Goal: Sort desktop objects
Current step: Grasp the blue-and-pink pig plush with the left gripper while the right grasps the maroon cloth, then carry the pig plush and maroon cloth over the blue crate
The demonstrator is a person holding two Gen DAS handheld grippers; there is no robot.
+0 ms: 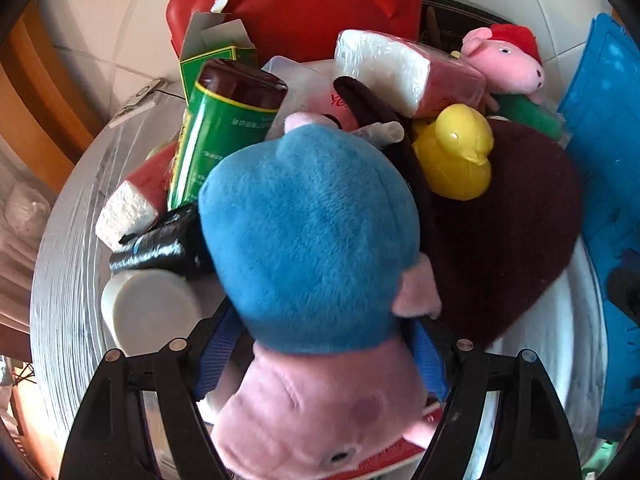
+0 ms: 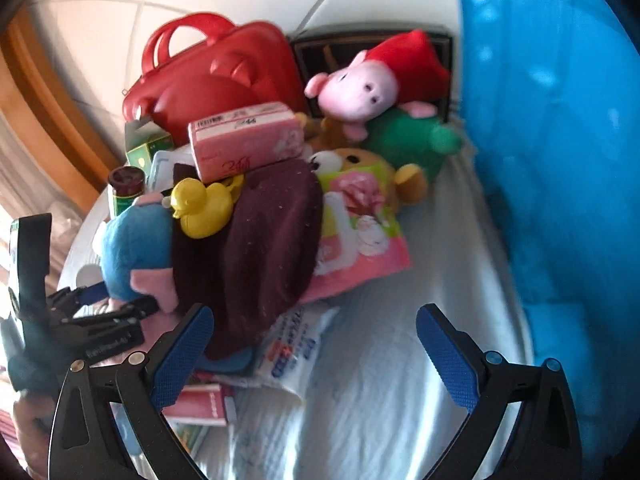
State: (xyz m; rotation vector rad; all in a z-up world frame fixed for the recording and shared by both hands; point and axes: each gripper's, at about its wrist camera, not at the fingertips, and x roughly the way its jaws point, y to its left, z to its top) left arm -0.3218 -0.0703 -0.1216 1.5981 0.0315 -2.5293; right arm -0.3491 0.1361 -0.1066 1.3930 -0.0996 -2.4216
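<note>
**Blue-bodied pig plush in the left jaws, sorting under way**

The left gripper (image 1: 320, 360) has its jaws pinching the blue-bodied pig plush (image 1: 316, 240) across the neck, pink head nearest the camera and body pointing away over the pile. In the right wrist view the same plush (image 2: 132, 248) sits at the left edge of the heap, the left gripper (image 2: 100, 308) clamped on it. Close around it lie the green can (image 1: 216, 136), the yellow duck (image 1: 456, 152), the maroon cloth (image 1: 508, 232) and a black roll (image 1: 160, 244).

The right gripper (image 2: 316, 352) hangs with its jaws spread wide and nothing between them, above the pale worktop (image 2: 380, 400) near the heap. The blue bin (image 2: 552, 128) stands on the right.

The step in hand looks like lifting this plush out of the clutter. The next move likely calls for raising it straight up so that it does not drag the duck or the cloth, then carrying it right towards the bin or to the far plush toys, where the red-capped pig (image 2: 372, 80) lies.
</note>
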